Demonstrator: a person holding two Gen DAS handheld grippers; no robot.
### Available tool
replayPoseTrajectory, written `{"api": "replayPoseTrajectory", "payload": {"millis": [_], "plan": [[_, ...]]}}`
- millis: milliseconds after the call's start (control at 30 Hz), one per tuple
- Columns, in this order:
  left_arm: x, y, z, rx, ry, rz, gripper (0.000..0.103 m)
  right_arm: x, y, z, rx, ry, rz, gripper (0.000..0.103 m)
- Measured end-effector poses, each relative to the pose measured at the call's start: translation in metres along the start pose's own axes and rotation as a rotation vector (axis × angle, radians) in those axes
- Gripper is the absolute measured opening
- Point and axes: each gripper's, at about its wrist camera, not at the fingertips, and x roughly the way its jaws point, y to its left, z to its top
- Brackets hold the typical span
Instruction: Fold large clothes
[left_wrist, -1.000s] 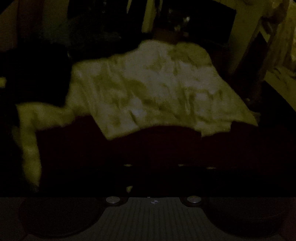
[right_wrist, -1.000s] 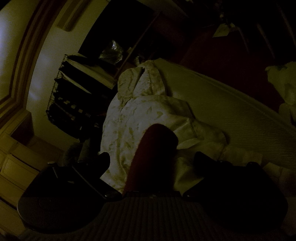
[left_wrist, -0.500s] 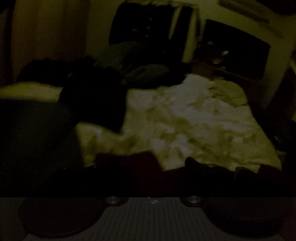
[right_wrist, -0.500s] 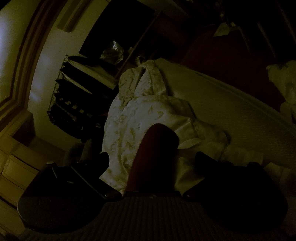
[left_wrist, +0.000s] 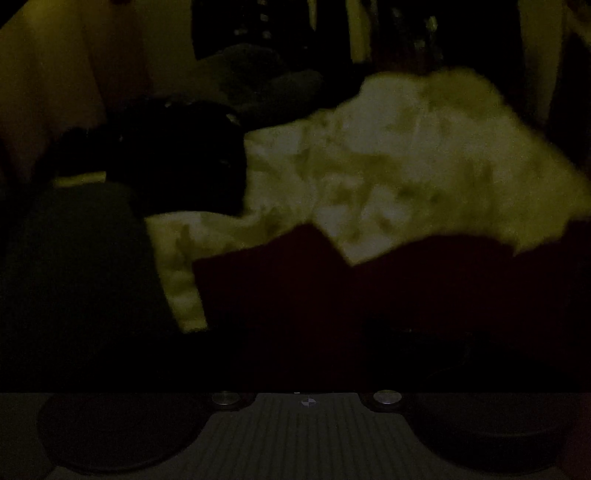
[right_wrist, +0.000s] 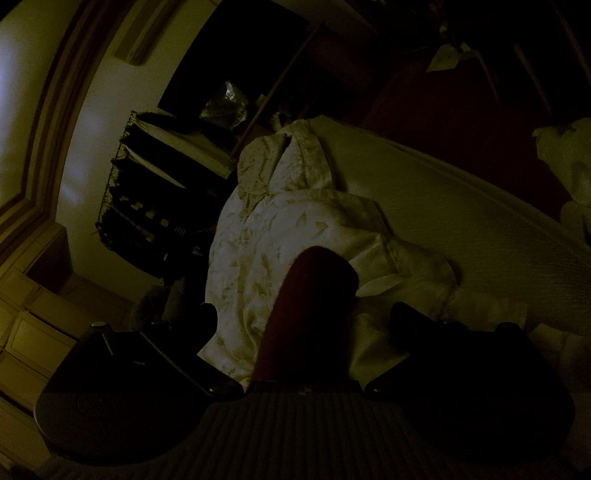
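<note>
Right tongs (right_wrist: 303, 314) spread apart over leaf-print garment (right_wrist: 258, 229); left tongs (left_wrist: 306, 354) closing, grip too dark to tell.

Left claw (left_wrist: 306, 354) lost in darkness (garment (left_wrist: 388, 166) blurred)

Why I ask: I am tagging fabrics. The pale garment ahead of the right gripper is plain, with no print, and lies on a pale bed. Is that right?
Not quite. The pale garment is not plain: it carries a scattered leaf-like print. It does lie on the pale bed. The right wrist view shows this.
</note>
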Motion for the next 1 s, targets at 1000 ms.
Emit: {"api": "replayPoseTrajectory", "payload": {"millis": [1000], "plan": [[-0.106,0.192,-0.017,-0.66,-0.406,0.259,0.071,0.001,-0.003,0.0,0.013,-0.004,0.013,0.102]]}}
